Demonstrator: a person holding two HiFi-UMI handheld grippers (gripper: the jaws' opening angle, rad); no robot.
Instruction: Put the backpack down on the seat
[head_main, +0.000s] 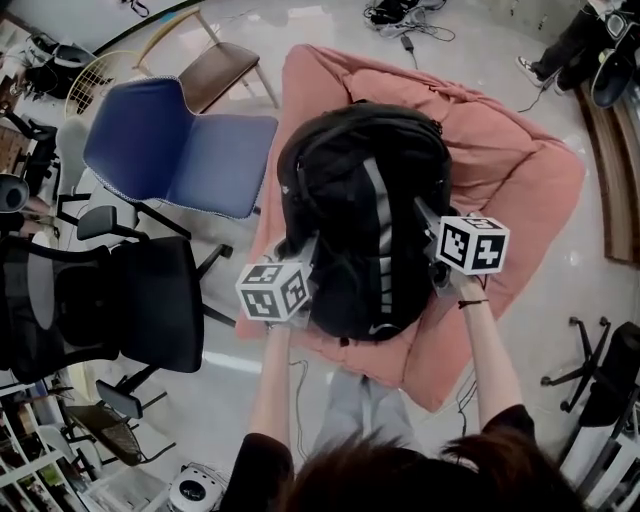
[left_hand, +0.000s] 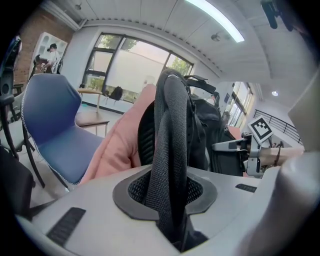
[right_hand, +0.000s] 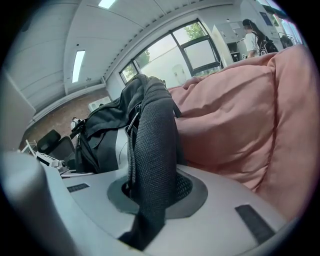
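Observation:
A black backpack (head_main: 365, 215) with a grey stripe rests upright on the pink beanbag seat (head_main: 510, 160), seen from above in the head view. My left gripper (head_main: 303, 256) holds it at its left side and my right gripper (head_main: 430, 228) at its right side. Between the left gripper's (left_hand: 172, 202) jaws a black mesh shoulder strap (left_hand: 170, 150) is pinched. The right gripper (right_hand: 150, 195) is likewise shut on the other mesh strap (right_hand: 152, 150), with the pink beanbag (right_hand: 235, 120) close behind it.
A blue chair (head_main: 180, 150) stands just left of the beanbag, a black office chair (head_main: 130, 300) nearer me on the left, and a wooden chair (head_main: 215, 70) behind. Cables (head_main: 400, 15) lie on the floor at the back. A chair base (head_main: 590, 370) stands at the right.

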